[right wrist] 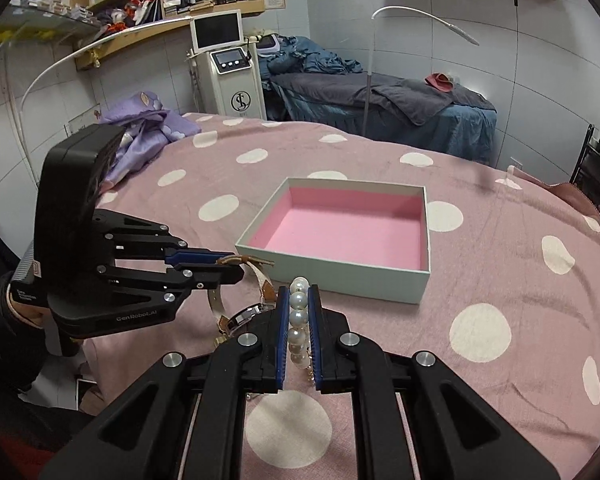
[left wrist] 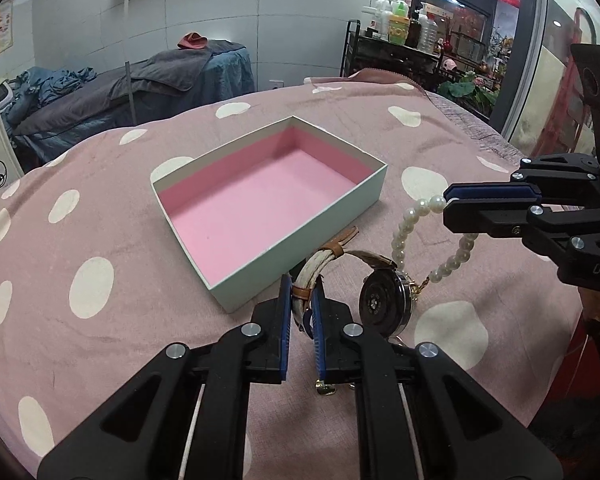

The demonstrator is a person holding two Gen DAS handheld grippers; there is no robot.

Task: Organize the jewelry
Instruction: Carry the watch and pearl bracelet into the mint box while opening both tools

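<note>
Left gripper fingers pinched on the watch strap, case hanging just above the bed. Right gripper fingers clamped on the pearl bracelet; its loop looks snagged on the watch case. Both sit just beside the empty box. Judgement: watch is case-heavy on a stiff strap, so it'll swing; grip nearer the case. Pearls are light, floppy and slick, the string fragile. Don't pull apart hard.

Tiled walls (grey), massage bed.
</note>
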